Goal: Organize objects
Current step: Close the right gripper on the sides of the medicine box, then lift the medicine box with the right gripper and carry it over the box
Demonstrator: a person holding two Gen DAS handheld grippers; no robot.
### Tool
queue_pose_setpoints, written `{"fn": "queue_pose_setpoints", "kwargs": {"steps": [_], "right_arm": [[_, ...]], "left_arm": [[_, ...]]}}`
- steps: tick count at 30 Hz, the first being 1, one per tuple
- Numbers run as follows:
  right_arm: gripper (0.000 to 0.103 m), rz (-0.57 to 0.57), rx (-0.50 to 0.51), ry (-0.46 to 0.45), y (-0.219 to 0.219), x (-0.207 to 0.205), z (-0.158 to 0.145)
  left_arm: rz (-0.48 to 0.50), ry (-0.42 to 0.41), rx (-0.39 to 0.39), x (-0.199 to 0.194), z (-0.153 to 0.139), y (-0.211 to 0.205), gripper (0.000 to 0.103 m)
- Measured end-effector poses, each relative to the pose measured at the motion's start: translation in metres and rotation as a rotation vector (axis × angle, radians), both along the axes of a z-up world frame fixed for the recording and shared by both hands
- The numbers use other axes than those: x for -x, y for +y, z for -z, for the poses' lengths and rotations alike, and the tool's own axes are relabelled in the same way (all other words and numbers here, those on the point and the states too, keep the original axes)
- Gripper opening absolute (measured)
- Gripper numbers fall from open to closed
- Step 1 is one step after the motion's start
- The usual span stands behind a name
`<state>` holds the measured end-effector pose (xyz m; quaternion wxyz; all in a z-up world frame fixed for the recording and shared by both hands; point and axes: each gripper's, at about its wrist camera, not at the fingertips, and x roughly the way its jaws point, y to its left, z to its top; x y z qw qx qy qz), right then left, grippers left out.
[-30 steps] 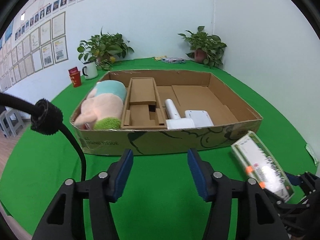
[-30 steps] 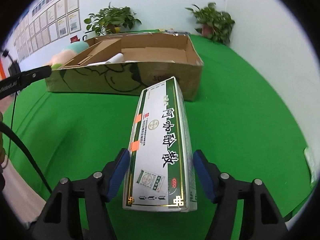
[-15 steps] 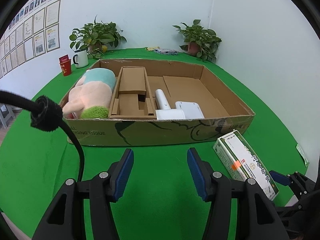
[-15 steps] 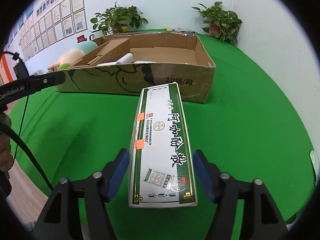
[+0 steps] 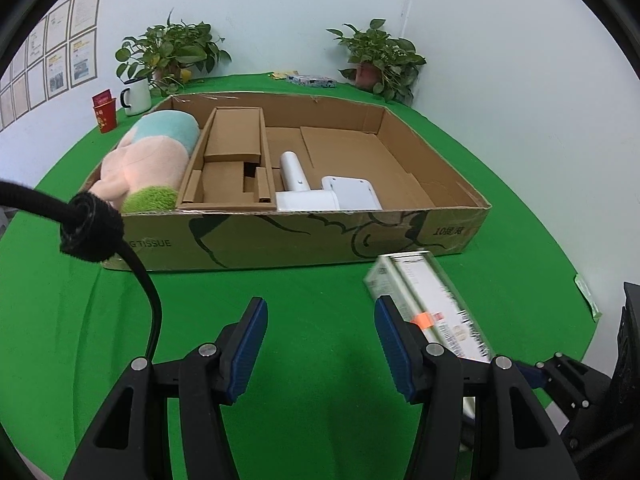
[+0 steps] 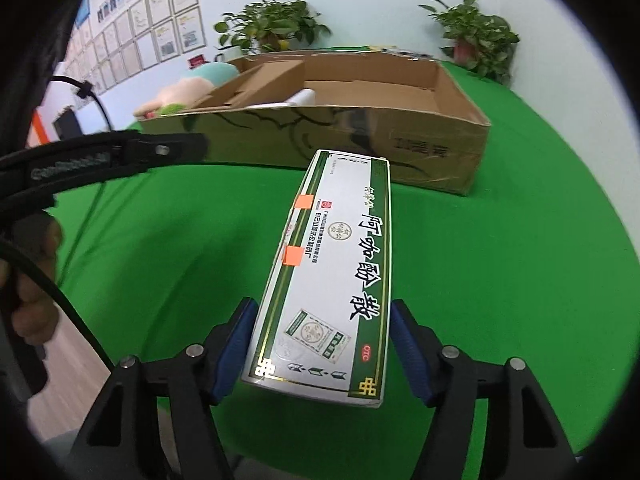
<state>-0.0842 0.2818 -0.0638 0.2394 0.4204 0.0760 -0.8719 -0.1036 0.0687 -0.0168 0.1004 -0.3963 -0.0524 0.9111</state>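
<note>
My right gripper [image 6: 324, 344] is shut on a long green-and-white medicine box [image 6: 336, 264] and holds it above the green table, pointing at the cardboard box [image 6: 400, 140]. The medicine box also shows, blurred, in the left wrist view [image 5: 432, 304]. My left gripper [image 5: 318, 344] is open and empty over the cloth, in front of the cardboard box [image 5: 280, 240]. Inside that box lie a plush toy [image 5: 152, 156], a cardboard insert [image 5: 230, 160] and a white device [image 5: 320, 192].
A white mug [image 5: 136, 98], red cups [image 5: 105, 114] and two potted plants [image 5: 380, 60] stand at the table's far edge. A black cable [image 5: 92, 232] hangs at the left. The left gripper's arm [image 6: 100, 156] crosses the right wrist view.
The right gripper has carried the medicine box up and to the left, closer to the left gripper. The left gripper has stayed open.
</note>
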Motion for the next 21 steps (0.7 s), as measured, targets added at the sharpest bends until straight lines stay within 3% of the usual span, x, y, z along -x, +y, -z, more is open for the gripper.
{"fn": "queue_pose_setpoints", "kwargs": {"steps": [4, 5, 7, 10, 13, 21], "right_arm": [[0.069, -0.085, 0.108, -0.027, -0.011, -0.007, -0.005], [0.078, -0.116, 0.128, -0.025, -0.015, -0.01, -0.007], [0.084, -0.157, 0.13, -0.001, -0.02, -0.016, -0.01], [0.085, -0.21, 0.092, 0.041, -0.03, -0.027, -0.011], [0.085, -0.177, 0.026, 0.072, -0.035, -0.029, -0.005], [0.08, -0.153, 0.02, 0.025, -0.032, -0.026, 0.001]], "left_arm": [[0.064, -0.044, -0.094, 0.003, 0.005, 0.001, 0.057], [0.082, -0.055, -0.125, 0.004, 0.007, 0.002, 0.06], [0.118, -0.084, -0.189, 0.008, 0.013, 0.002, 0.069], [0.157, -0.144, -0.261, 0.015, 0.026, 0.006, 0.075], [0.177, -0.208, -0.302, 0.021, 0.04, 0.01, 0.075], [0.183, -0.285, -0.384, 0.024, 0.063, 0.012, 0.075]]}}
